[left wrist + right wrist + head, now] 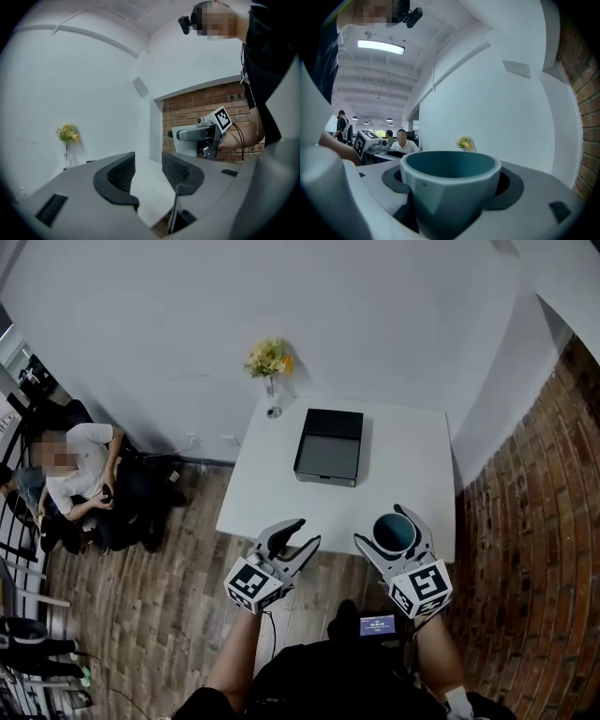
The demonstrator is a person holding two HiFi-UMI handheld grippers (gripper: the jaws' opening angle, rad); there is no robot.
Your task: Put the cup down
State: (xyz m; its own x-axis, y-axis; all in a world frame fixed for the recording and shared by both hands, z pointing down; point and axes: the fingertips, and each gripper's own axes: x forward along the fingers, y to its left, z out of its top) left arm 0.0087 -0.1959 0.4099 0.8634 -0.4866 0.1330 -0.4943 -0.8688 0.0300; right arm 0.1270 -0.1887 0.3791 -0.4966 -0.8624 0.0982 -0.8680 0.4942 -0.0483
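Gripping cup (395, 532) above table (412, 460); black box (329, 446), flowers (269, 359) beyond.

The setting was an office. The reference point was a white table (403, 474) set against a plain white wall (281, 306). To the right of the table ran a brick wall (548, 521). Under it and to its left lay a wood-plank floor (169, 559). At the table's far left corner stood a vase of yellow flowers (269, 360), and a black box (329, 446) lay near the table's middle. Left of the table, a person (80, 474) sat on a dark seat. Beyond the table's left side, the right gripper view showed an open room with a long ceiling lamp (380, 46), rows of further lamps, and seated people (401, 140) behind a desk.
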